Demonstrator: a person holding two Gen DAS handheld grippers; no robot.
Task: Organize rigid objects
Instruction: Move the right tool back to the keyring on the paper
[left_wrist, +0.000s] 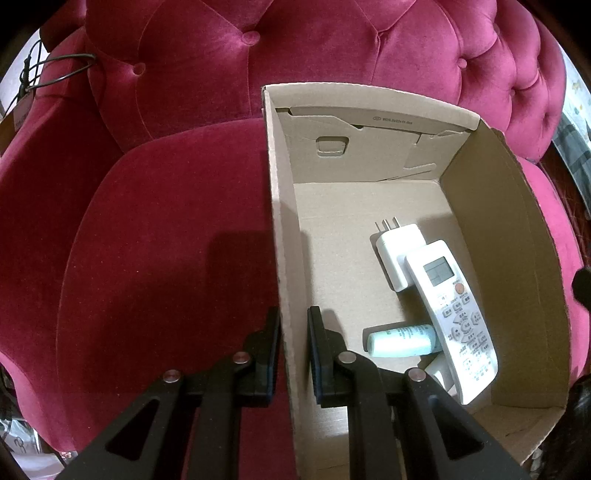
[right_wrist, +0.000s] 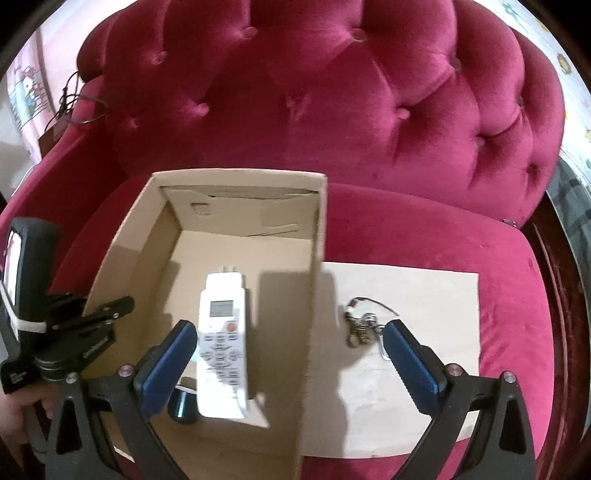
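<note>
Keys beside box wall, prob. apart

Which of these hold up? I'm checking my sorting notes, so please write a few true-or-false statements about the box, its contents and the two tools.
1. The remote control lies inside the cardboard box. True.
2. The left tool is clamped on the box's side wall. True.
3. The right tool grips the remote. False: its jaws stand wide open with nothing held between them.
4. The keys are in the box. False: they lie outside it, on a flat cardboard sheet.
5. A white plug adapter lies partly under the remote. True.
</note>
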